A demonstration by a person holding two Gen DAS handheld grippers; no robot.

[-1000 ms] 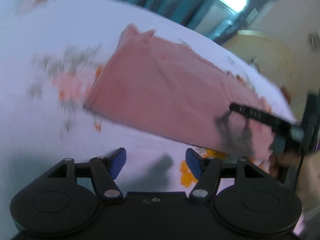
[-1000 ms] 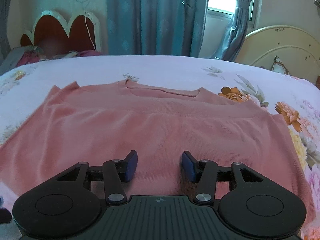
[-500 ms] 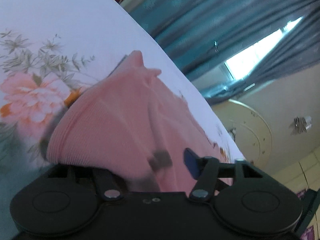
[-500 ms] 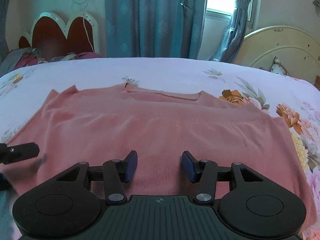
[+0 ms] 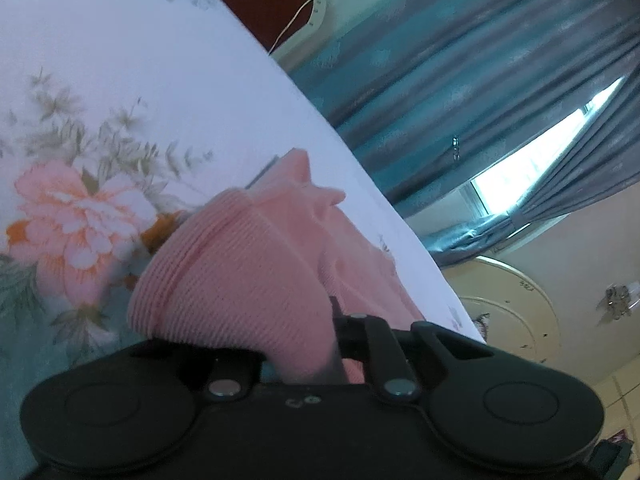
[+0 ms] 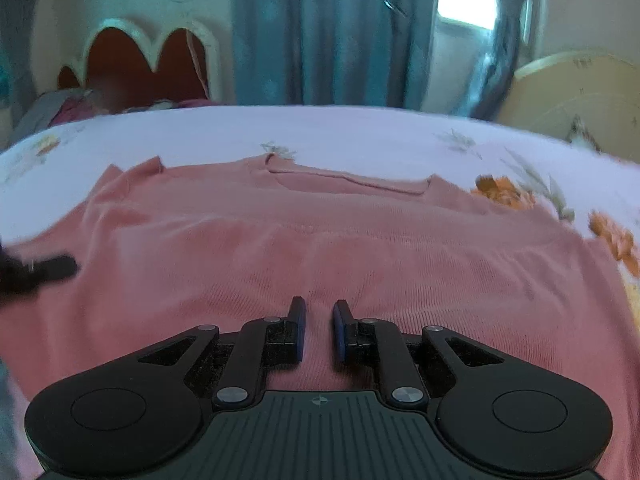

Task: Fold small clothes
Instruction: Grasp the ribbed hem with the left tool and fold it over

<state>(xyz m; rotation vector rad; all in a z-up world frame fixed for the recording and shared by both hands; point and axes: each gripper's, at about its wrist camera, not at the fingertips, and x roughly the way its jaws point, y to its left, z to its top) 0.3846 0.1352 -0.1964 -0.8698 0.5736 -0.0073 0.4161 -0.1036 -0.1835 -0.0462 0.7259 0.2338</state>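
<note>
Left tool (image 5: pixel 304 344) on bunched pink top (image 6: pixel 320 248)

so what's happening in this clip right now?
A person with a gripper in each hand is starting to fold a pink knit top spread flat on a floral bedsheet. The left gripper has just closed on the top's near-left corner, bunching the fabric between its jaws. The right gripper has also just been closing at the near hem: its jaws stand nearly together with pink fabric showing in the narrow gap, though a firm pinch can't be confirmed. No fold made yet.
</note>
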